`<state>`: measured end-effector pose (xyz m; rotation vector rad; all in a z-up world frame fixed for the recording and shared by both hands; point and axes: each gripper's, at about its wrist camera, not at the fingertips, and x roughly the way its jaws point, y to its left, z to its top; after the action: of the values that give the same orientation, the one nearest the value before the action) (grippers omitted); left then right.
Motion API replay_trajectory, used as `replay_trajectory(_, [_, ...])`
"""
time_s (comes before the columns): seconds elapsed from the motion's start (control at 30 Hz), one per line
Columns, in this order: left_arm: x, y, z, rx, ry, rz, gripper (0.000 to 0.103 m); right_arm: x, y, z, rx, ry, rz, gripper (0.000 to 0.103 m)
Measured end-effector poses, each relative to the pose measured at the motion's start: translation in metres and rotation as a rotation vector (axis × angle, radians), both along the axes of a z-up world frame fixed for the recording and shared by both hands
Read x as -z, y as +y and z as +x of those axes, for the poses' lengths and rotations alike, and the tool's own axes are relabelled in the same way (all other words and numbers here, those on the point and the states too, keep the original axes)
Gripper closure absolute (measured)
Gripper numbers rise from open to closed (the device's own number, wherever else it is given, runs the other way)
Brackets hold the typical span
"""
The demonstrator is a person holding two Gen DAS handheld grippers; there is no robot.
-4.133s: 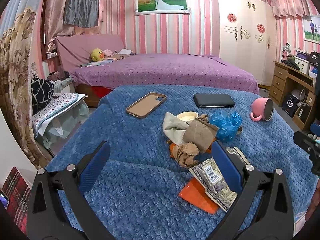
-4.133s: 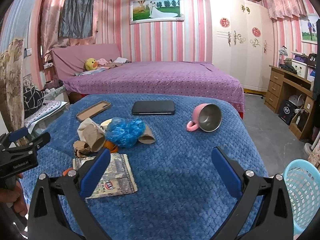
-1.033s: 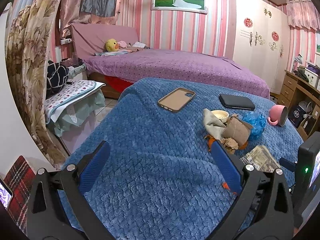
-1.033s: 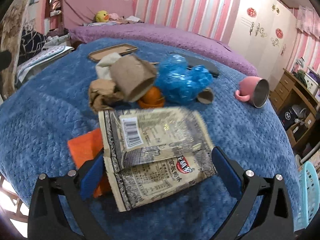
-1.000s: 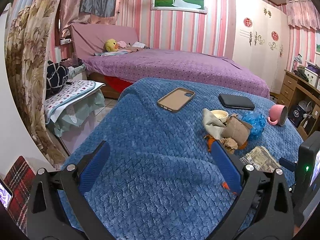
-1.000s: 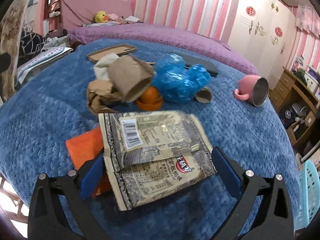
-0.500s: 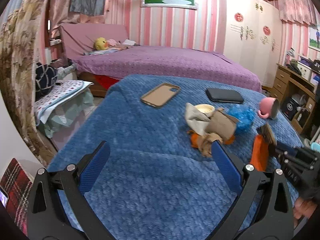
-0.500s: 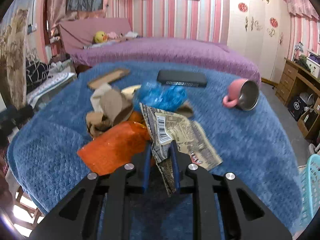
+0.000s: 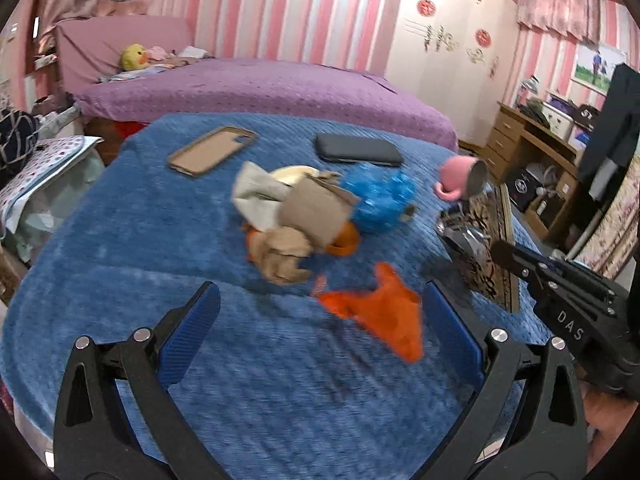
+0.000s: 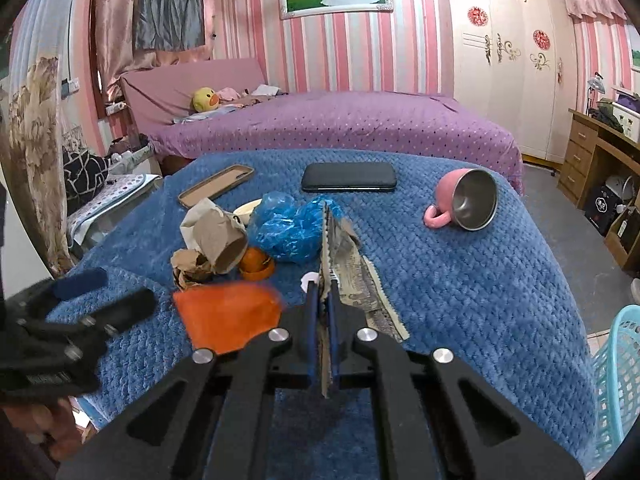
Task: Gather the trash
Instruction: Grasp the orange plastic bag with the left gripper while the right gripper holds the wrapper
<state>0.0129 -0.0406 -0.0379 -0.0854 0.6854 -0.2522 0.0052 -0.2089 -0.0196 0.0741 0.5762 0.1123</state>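
the right claw is pressed together on the printed snack wrapper, pinching it edge-on so it hangs above the blue blanket covering the desk. the left claw is spread wide with nothing between its pads, hovering over the orange wrapper, which lies flat on the blanket. beyond it sits the trash pile: a brown paper cup, crumpled brown paper, a blue plastic bag and an orange peel. a tan phone case, a dark phone and a tipped pink mug lie farther back. a teal basket stands on the floor at the right.
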Motion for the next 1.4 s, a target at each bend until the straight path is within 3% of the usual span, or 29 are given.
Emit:
replay_trajectory(0.2, [0.019, -0.029, 0.014, 0.024, 0.084, 0.059, 0.006, -0.001, -0.010, -0.004, 0.000, -0.005, 0.009, 0.100])
replay_trajectory(0.47, [0.046, -0.050, 0.020, 0.041, 0.188, 0.202, 0.006, -0.004, -0.033, -0.008, 0.027, -0.010, 0.035, 0.100])
replay_trajectory(0.5, [0.050, -0.051, 0.021, 0.041, 0.199, 0.222, 0.011, -0.004, -0.035, -0.008, 0.028, -0.010, 0.038, 0.100])
replay_trajectory(0.53, [0.052, -0.051, 0.022, 0.040, 0.210, 0.228, 0.024, -0.004, -0.036, -0.008, 0.030, -0.009, 0.040, 0.100])
replay_trajectory(0.6, [0.057, -0.050, 0.024, 0.047, 0.233, 0.218, 0.033, -0.004, -0.037, -0.008, 0.031, -0.009, 0.044, 0.100])
replay_trajectory(0.63, [0.055, -0.049, 0.024, 0.050, 0.229, 0.209, 0.044, -0.004, -0.037, -0.008, 0.031, -0.009, 0.046, 0.100])
replay_trajectory(0.73, [0.046, -0.041, 0.020, 0.057, 0.216, 0.153, 0.058, -0.004, -0.036, -0.008, 0.028, -0.010, 0.048, 0.100])
replay_trajectory(0.93, [0.021, -0.029, 0.008, 0.044, 0.114, 0.085, 0.072, -0.015, -0.039, -0.019, 0.014, -0.070, 0.078, 0.100])
replay_trajectory(1.13, [0.000, -0.024, 0.000, 0.036, 0.037, 0.051, 0.075, -0.031, -0.036, -0.032, 0.010, -0.150, 0.071, 0.100])
replay_trajectory(1.4, [-0.016, -0.025, -0.010, 0.054, -0.012, 0.027, 0.078, -0.037, -0.037, -0.039, 0.025, -0.185, 0.053, 0.100])
